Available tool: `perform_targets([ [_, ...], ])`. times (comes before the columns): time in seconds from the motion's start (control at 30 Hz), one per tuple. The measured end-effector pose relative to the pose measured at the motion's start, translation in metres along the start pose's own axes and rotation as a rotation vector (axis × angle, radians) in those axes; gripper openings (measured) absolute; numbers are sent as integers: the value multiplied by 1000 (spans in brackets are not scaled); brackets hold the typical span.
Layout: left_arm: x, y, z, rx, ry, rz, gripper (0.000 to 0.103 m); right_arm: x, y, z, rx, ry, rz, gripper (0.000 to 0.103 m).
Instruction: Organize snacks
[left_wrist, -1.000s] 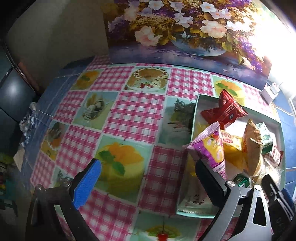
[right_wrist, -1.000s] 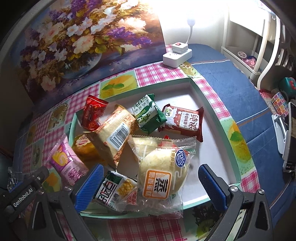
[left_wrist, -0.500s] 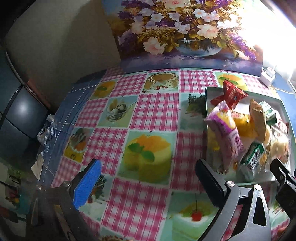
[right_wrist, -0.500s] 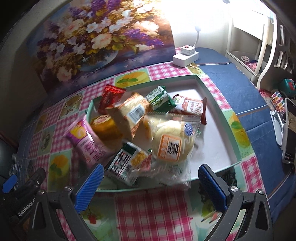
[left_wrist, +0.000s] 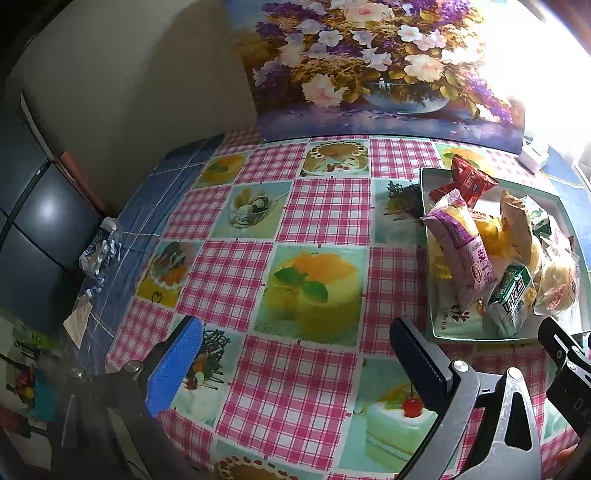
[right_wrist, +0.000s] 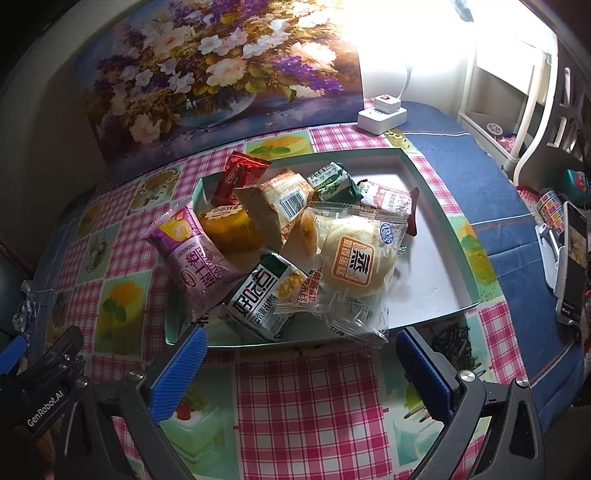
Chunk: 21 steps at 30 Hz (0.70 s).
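We hold two tongs, and both are wide apart with nothing in them. Our left gripper (left_wrist: 295, 363) hangs over the bare cloth, and our right gripper (right_wrist: 299, 363) hangs just in front of the tray (right_wrist: 439, 273). All the snacks we can see lie in the tray, heaped on its left side: a purple roll pack (right_wrist: 192, 254) leaning over the rim, a green and white pack (right_wrist: 264, 297), a clear bun pack (right_wrist: 352, 266), a red pack (right_wrist: 240, 173) and others. The right part of the tray is bare. This could be snacks just put in, or a heap waiting to be sorted; we cannot tell which. If more sorting is wanted, we think the packs would need a soft pinch, since they are puffy and slippery. The tablecloth (left_wrist: 325, 210) has pink checks and cake pictures. A big flower picture (right_wrist: 207, 70) stands at the back, with a white plug box (right_wrist: 382, 114) beside it.
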<state>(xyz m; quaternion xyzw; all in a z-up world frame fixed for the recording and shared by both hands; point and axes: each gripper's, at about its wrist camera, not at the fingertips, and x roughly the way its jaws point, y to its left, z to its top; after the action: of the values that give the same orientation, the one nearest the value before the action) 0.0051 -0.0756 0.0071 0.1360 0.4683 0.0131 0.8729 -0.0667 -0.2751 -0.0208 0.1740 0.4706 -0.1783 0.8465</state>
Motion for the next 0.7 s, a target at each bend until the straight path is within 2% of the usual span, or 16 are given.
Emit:
perform_targets([
  [0.7,11,13,3,-35,30,-31,101,12,12,1,-40,33,7,103],
])
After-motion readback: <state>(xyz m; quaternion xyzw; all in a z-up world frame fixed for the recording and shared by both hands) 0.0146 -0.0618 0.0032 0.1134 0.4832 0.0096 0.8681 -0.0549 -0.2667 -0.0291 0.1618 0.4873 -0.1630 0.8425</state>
